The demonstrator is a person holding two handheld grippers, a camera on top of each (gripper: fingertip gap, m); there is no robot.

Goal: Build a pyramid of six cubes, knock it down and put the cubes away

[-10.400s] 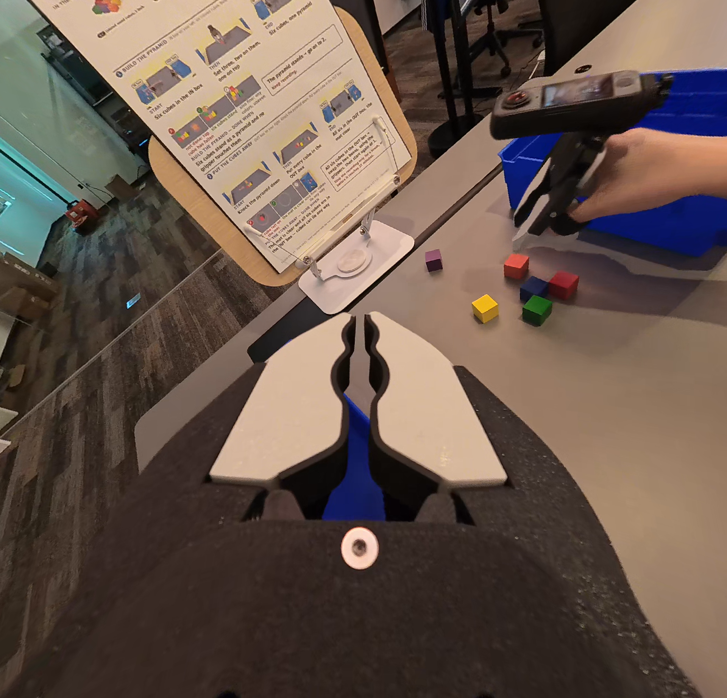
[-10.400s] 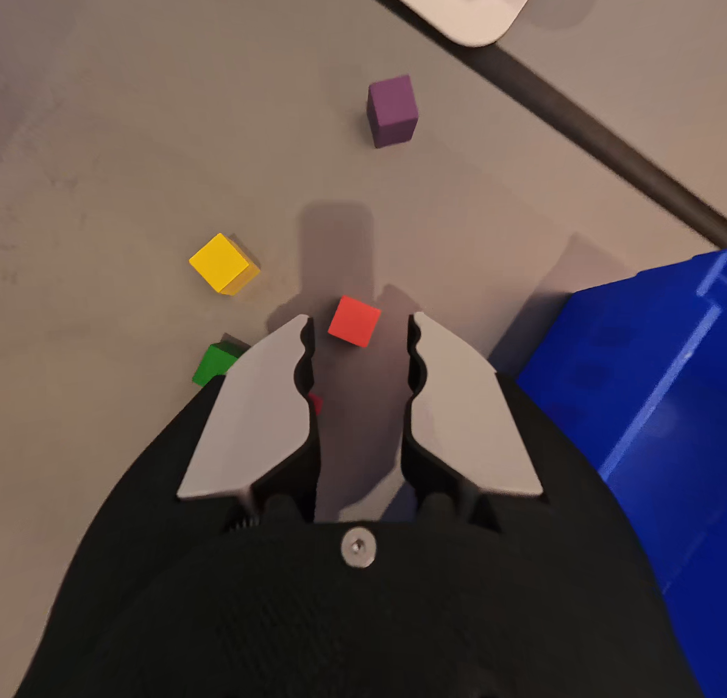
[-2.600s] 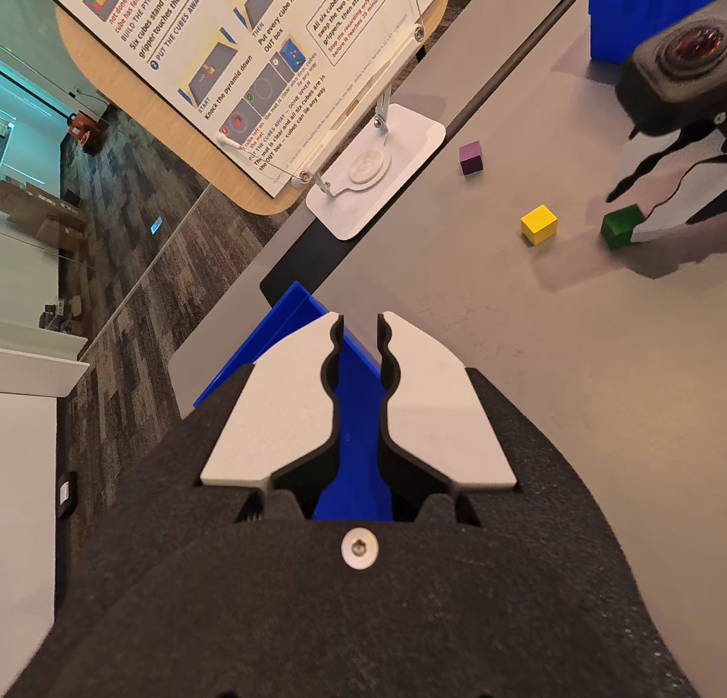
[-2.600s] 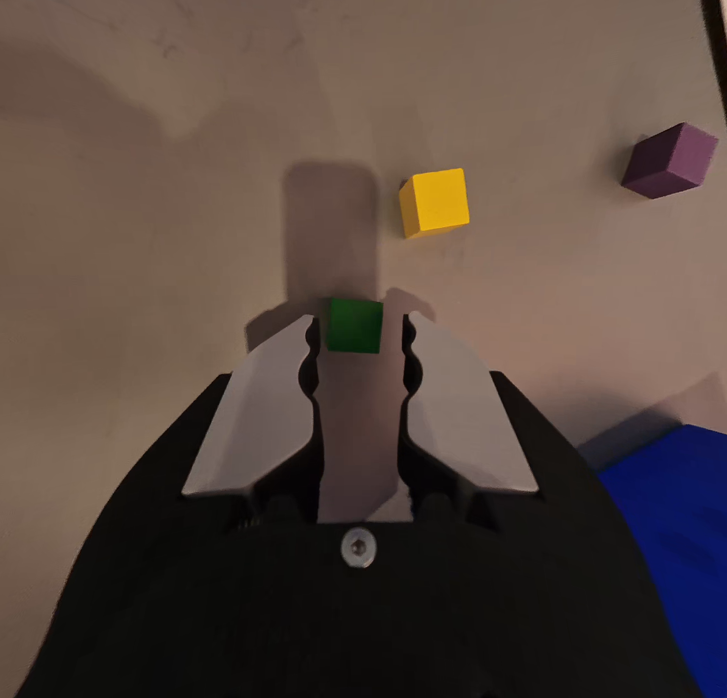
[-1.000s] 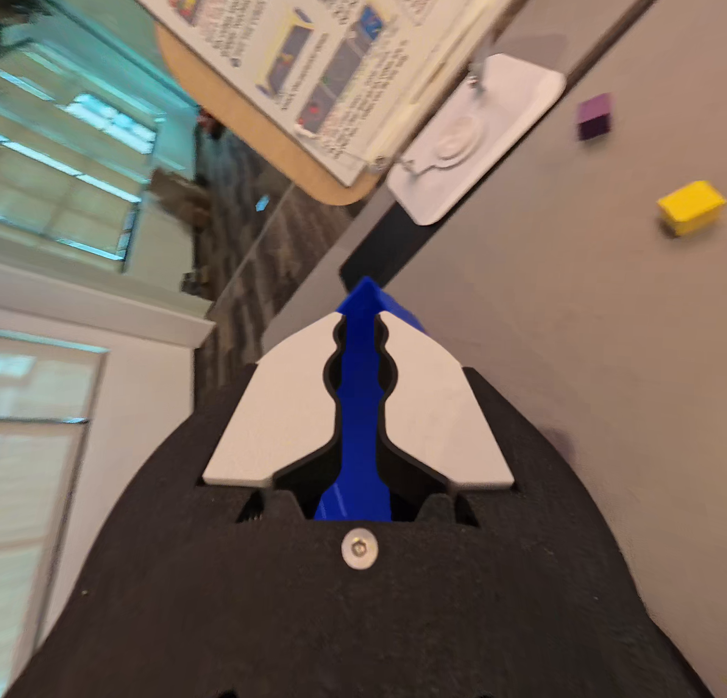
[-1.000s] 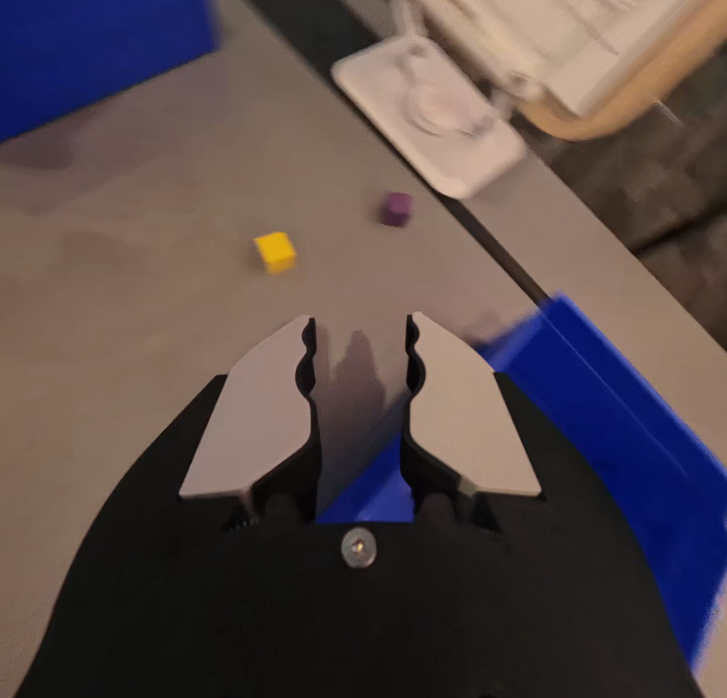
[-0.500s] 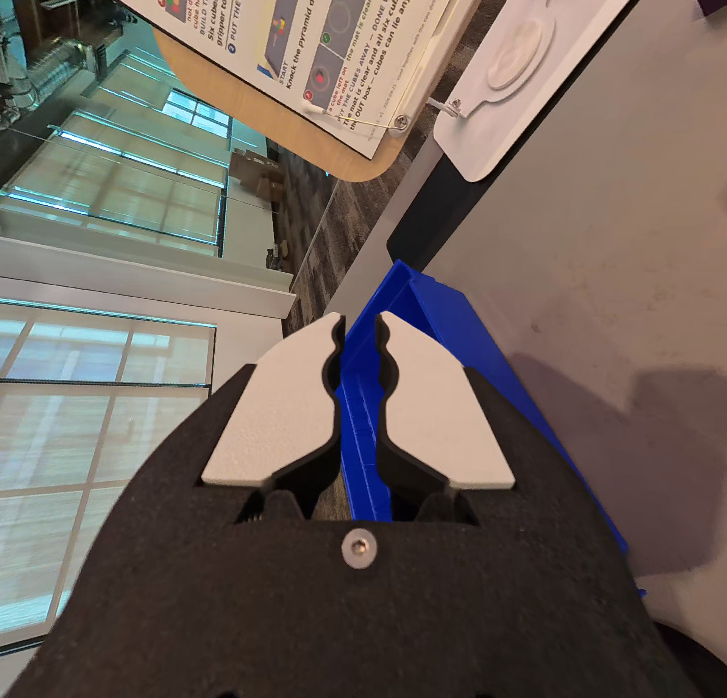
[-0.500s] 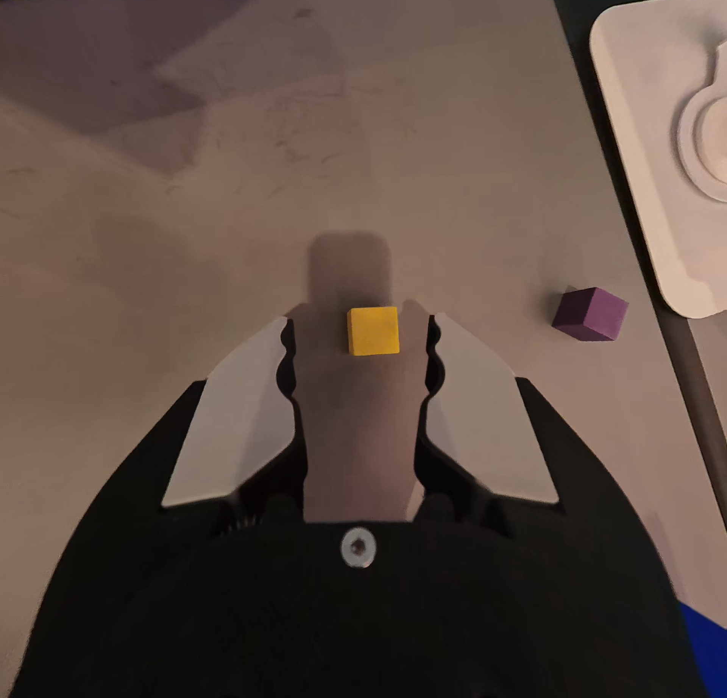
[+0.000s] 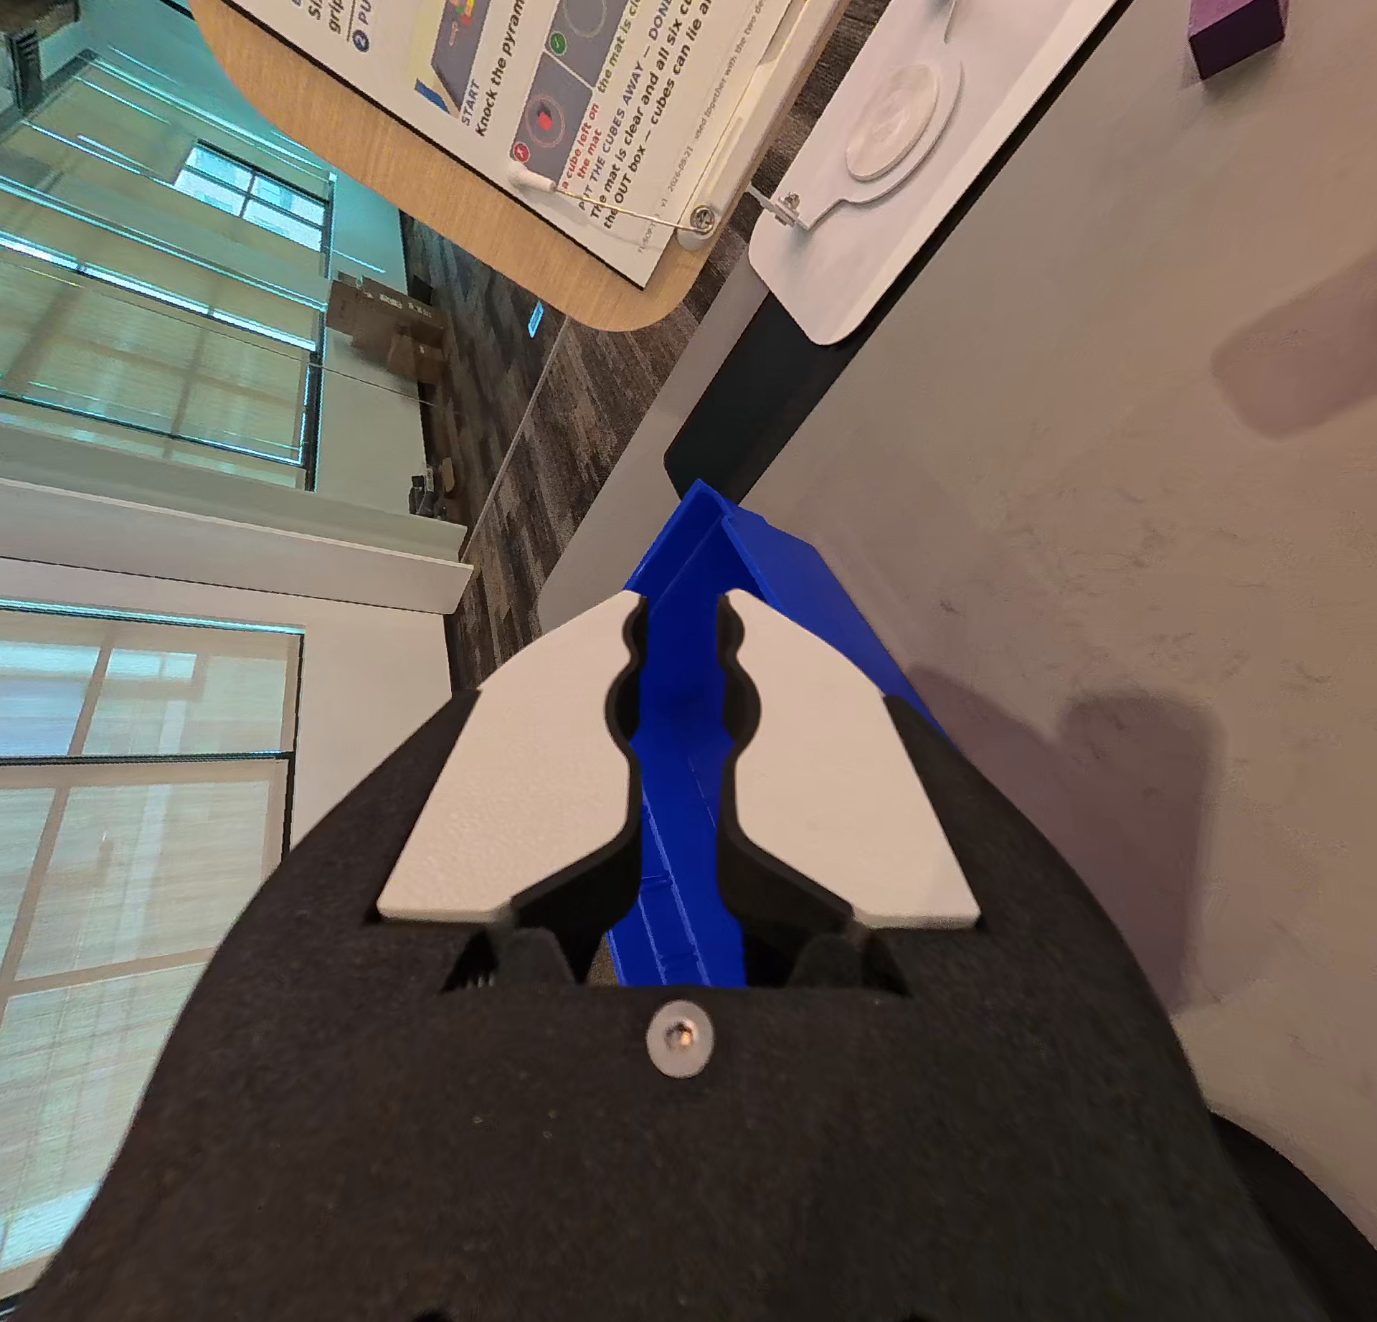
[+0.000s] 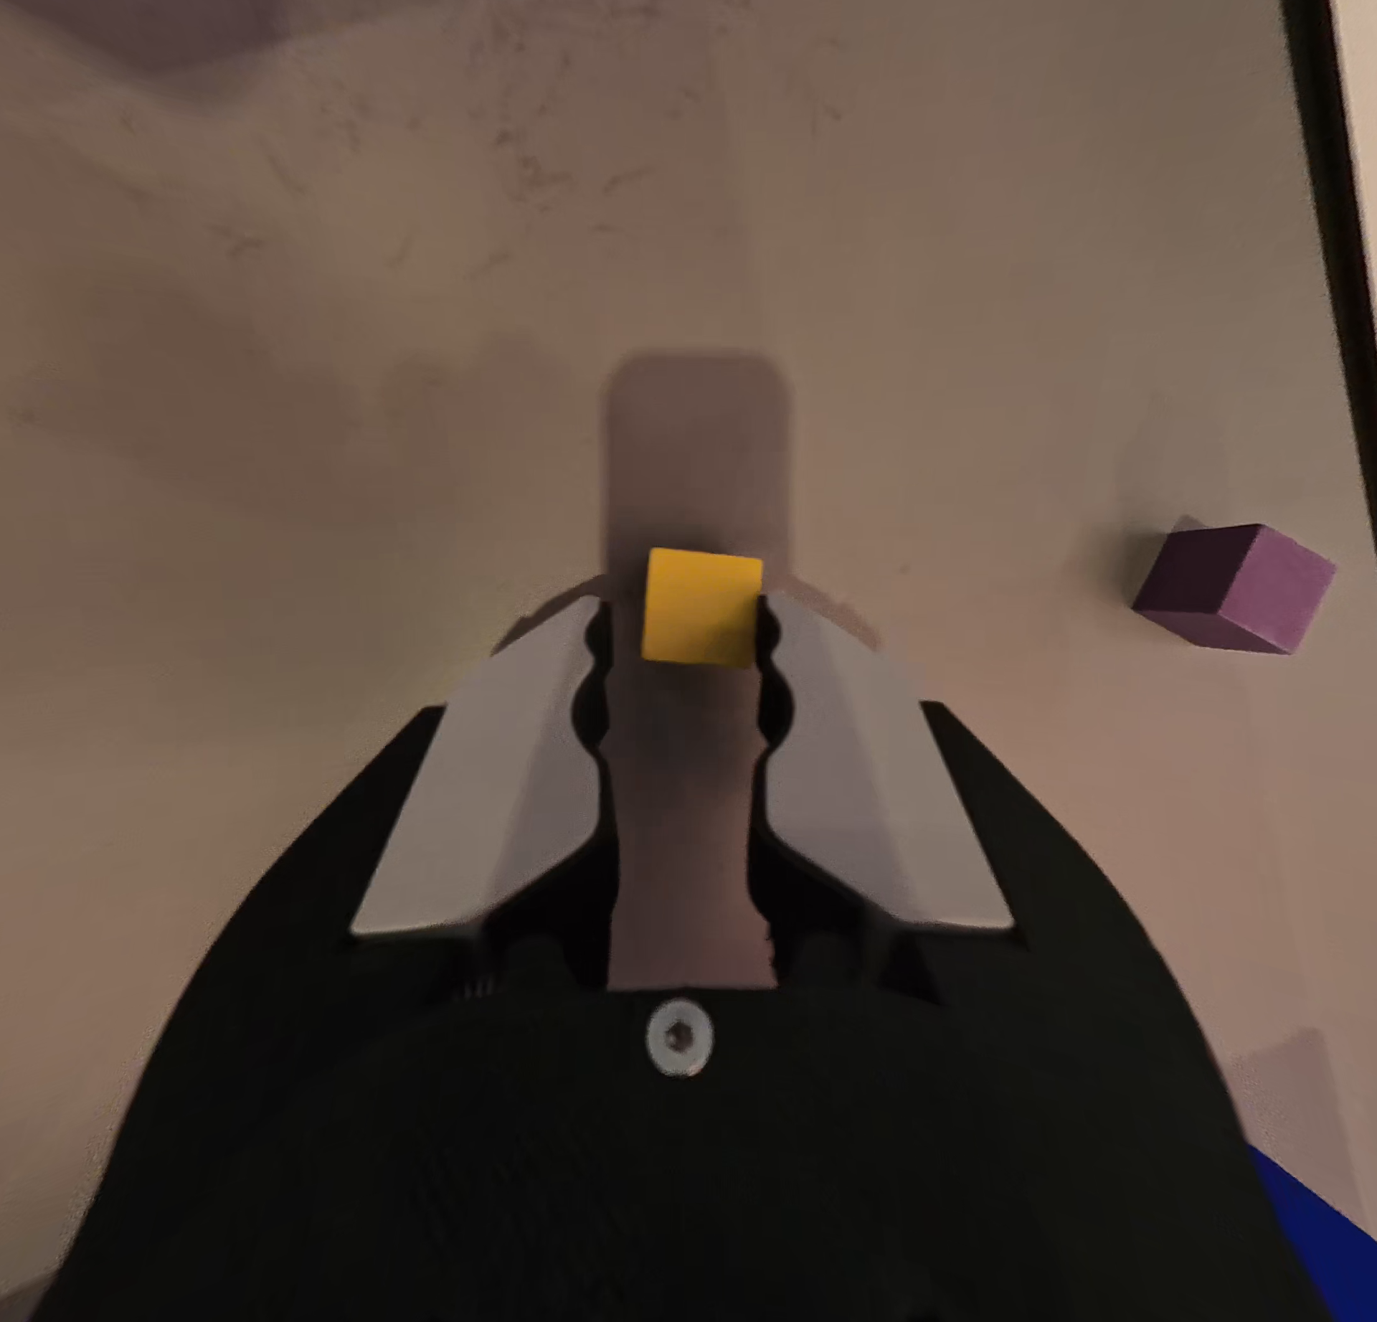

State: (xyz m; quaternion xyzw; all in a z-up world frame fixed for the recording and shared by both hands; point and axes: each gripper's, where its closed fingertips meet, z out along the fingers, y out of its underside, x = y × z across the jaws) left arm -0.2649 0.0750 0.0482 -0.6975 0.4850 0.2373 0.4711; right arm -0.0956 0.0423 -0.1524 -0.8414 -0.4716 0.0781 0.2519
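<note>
Your right gripper (image 10: 684, 604) has dropped lower over the yellow cube (image 10: 700, 608) than half a second ago, and its jaws have narrowed from a wide spread to a close bracket. The right finger looks to be touching the cube's side, while a thin gap shows at the left finger, so you're closing but not clamped yet; call it parted around the cube, no real pinch. The cube sits on the grey tabletop (image 10: 298, 317) between the tips, roughly square to the jaws. The purple cube (image 10: 1237, 597) lies well apart to the right, near the table's dark edge strip, and also shows at the top right of the left wrist view (image 9: 1241, 8). Only these two cubes show on the table now, where ten seconds back there were six, and the green one is gone since 2.6 s ago. So you're likely late in the put-away step, yellow in hand next, purple last. A sliver of blue bin (image 10: 1334, 1212) peeks in at the lower right of the right wrist view. Your left gripper (image 9: 678, 600) is empty, jaws a small way apart with nothing between them, hanging over the rim of another blue bin (image 9: 782, 563), idle much as before. The instruction sheet on its wooden board (image 9: 521, 94) and the white stand base (image 9: 894, 131) sit beyond the table edge.
</note>
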